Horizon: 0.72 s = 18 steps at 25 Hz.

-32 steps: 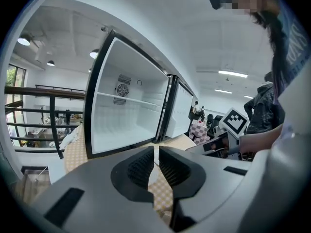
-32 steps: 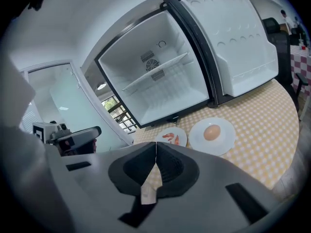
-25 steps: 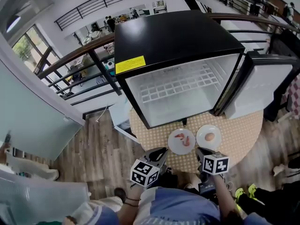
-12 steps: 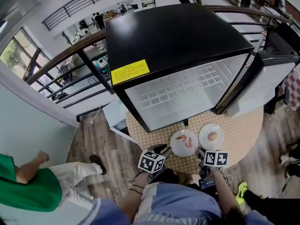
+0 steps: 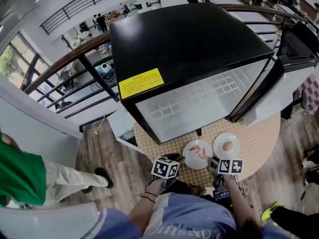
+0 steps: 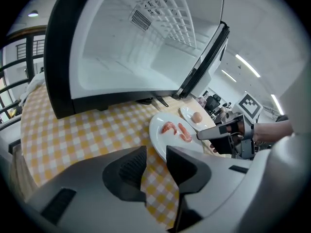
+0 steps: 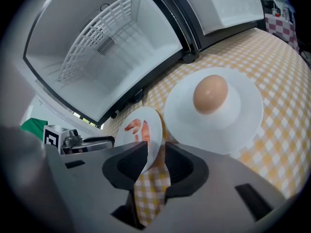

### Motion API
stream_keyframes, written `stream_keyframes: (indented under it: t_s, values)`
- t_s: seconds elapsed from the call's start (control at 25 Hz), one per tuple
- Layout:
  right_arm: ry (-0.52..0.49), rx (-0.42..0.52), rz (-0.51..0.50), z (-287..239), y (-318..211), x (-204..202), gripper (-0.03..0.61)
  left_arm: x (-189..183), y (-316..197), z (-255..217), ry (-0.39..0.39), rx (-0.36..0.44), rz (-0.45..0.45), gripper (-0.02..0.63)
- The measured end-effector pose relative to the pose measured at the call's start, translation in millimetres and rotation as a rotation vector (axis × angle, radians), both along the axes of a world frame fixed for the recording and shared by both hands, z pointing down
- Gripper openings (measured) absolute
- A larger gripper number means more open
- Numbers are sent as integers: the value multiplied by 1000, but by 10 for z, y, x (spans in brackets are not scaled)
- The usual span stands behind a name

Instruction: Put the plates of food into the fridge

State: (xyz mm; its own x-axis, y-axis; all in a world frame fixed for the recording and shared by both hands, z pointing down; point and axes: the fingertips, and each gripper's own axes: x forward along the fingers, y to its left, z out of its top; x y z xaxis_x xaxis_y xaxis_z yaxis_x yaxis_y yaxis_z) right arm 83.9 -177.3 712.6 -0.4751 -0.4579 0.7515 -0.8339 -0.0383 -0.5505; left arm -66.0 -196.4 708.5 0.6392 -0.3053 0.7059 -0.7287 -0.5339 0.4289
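So the fridge sits on a round table with a yellow checked cloth. Its door is swung wide, and the open side faces the two plates. Both plates lie flat on the cloth just in front of that opening. The shrimp plate is in front of the middle, and the egg plate is right beside it on the door side, almost touching. The fridge's black bottom lip runs between the plates and the white inside, and there's a wire shelf in there. The plates are round, so no real long axis. The two shrimp lie side by side, lengthwise slanting toward the opening. The egg sits in the middle of its plate.

Both grippers are on the side of the plates away from the fridge. The left gripper has just been opening its jaws. They're partly apart with the near rim of the shrimp plate at the gap, and the pads aren't pressing on it. The right gripper is parted too and grips nothing, with cloth and that same plate's rim showing in the gap.

Someone in green is on the floor, well off from the fridge on the side opposite the door. A railing runs behind it.
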Motion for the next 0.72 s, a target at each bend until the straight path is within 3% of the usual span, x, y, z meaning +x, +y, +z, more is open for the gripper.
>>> stream_keyframes:
  t_s: [0.48, 0.72]
  values:
    - [-16, -28, 46, 3, -19, -96, 61, 63, -56, 42, -10, -11, -6, 120]
    - [-121, -39, 135, -149, -96, -41, 38, 42, -61, 15, 11, -15, -24, 110]
